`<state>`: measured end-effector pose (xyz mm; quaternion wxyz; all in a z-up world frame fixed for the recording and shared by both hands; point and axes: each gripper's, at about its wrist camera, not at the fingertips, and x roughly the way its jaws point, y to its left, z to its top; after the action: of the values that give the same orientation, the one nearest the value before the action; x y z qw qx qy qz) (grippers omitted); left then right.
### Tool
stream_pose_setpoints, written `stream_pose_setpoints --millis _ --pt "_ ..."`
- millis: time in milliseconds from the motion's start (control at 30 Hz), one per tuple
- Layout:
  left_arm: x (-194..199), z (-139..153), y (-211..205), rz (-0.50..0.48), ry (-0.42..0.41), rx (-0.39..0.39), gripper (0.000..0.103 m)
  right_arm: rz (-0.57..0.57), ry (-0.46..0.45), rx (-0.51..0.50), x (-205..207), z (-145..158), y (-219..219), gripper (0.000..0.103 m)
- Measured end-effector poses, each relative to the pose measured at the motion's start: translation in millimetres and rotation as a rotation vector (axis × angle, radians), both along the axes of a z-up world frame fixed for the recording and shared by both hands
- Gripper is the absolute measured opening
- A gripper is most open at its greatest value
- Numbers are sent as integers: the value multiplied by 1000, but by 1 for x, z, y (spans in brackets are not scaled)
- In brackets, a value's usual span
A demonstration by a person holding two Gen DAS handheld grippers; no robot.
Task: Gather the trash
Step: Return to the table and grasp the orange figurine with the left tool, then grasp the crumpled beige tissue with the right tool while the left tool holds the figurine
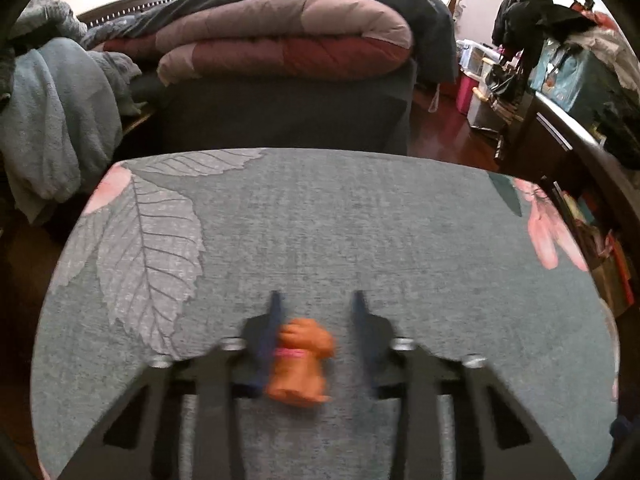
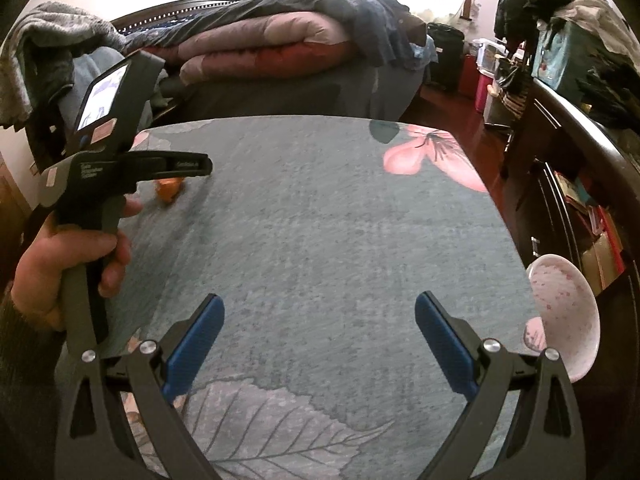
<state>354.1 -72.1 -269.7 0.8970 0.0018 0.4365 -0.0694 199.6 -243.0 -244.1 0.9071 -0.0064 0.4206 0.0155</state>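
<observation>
A small crumpled orange piece of trash [image 1: 300,364] with a pink band lies on the grey leaf-print tablecloth [image 1: 360,220]. It sits between the blue fingers of my left gripper [image 1: 318,300], against the left one, with a gap to the right one; the picture is blurred there. From the right wrist view the same orange piece [image 2: 170,190] shows under the left gripper [image 2: 192,166], which a hand [image 2: 60,264] holds. My right gripper [image 2: 320,298] hangs over the cloth with its jaws wide apart and nothing between them.
A pink speckled bowl [image 2: 564,316] stands at the table's right edge. Behind the table is a bed with folded quilts [image 1: 288,44]. Dark shelves and piled bags [image 2: 580,60] line the right side, with red-brown floor [image 1: 452,132] between.
</observation>
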Motion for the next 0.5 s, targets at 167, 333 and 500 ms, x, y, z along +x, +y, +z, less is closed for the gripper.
stream_pose_setpoints --millis 167,333,500 --pt "-7 2 7 3 -5 3 24 55 17 30 -11 -3 13 96" --pt "-26 14 20 27 -44 9 24 131 36 33 -25 -7 35 96" --pt "-42 25 40 64 -64 16 24 195 59 28 -32 -14 58 89"
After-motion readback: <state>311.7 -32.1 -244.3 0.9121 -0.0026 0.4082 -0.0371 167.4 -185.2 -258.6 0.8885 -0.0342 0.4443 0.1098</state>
